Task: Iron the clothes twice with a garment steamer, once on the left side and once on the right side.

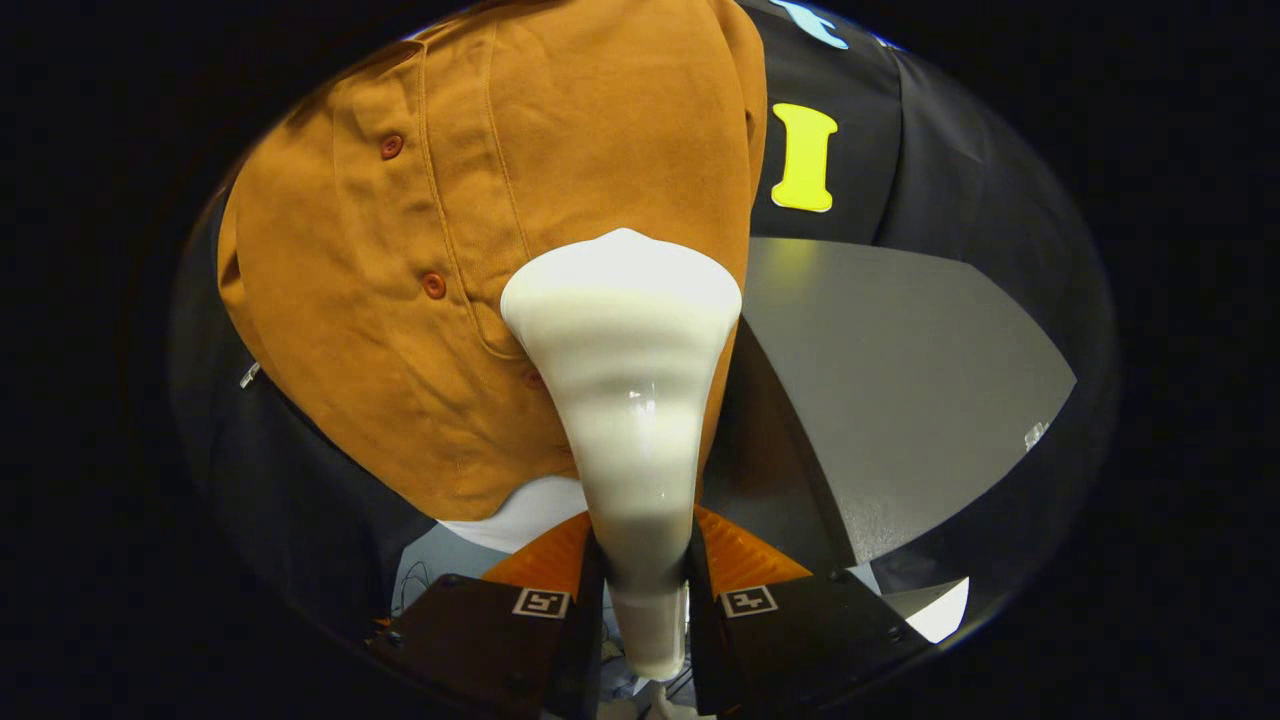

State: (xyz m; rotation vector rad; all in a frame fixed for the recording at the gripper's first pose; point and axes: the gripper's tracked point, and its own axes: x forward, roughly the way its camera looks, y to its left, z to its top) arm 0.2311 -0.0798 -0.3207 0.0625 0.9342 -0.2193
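While the gripper [640, 560] clamps the steamer [625, 340], its head meets the shirt [400, 300] (right edge).

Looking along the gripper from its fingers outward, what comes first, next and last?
Gripper shut on the steamer → steamer's handle between the fingers → steamer's wide head → brown shirt → black cloth wall beyond.

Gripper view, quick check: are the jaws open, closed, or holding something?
Gripper: jaws closed on the handle of the garment steamer, whose head rests against the brown shirt.
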